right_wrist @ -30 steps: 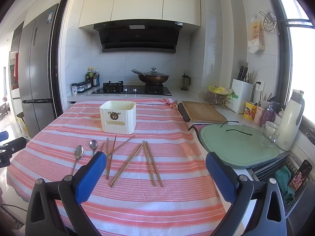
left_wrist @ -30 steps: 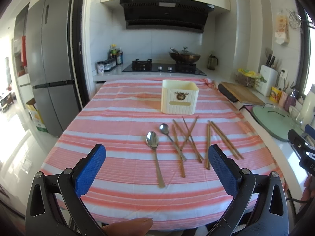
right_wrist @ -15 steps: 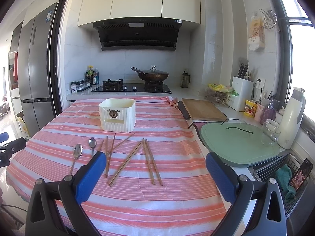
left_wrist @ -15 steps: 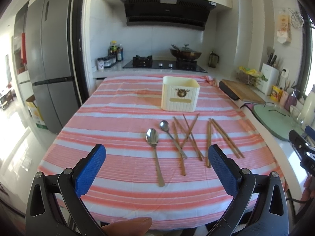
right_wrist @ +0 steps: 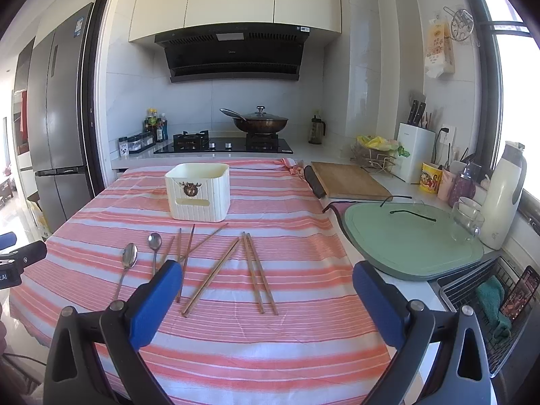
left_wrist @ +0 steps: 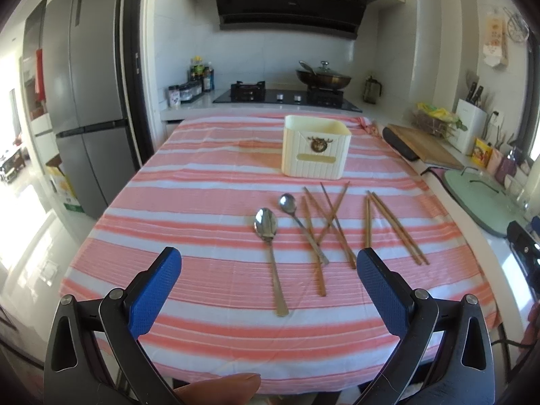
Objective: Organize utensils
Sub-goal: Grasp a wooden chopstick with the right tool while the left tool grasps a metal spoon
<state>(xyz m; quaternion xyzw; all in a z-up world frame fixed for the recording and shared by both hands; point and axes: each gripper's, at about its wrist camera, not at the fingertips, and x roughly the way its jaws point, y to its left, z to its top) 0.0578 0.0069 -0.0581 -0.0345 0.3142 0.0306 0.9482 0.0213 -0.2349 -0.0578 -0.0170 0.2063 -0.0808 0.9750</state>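
Both grippers hang wide apart and empty over the near edge of the table (left_wrist: 202, 182): left gripper (left_wrist: 269, 271), right gripper (right_wrist: 267, 281). Nothing is sorted yet. Two steel spoons (left_wrist: 268, 236) and loose wooden chopsticks (right_wrist: 258, 270) lie flat on the striped cloth, just short of the cream holder (right_wrist: 199, 190). Those chopsticks look light, stiff, prone to rolling; pinch mid-shaft. The spoons look slick, so take the larger spoon's handle (left_wrist: 277, 280) crosswise.

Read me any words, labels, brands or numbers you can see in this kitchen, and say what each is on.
None can be read.
Range hood logo and corner sticker: too small.
Fridge sticker: blurred.
Cream box plaque: blank; emblem shows no text.
Hanging yellow packet: print illegible.
Yellow cup: illegible.
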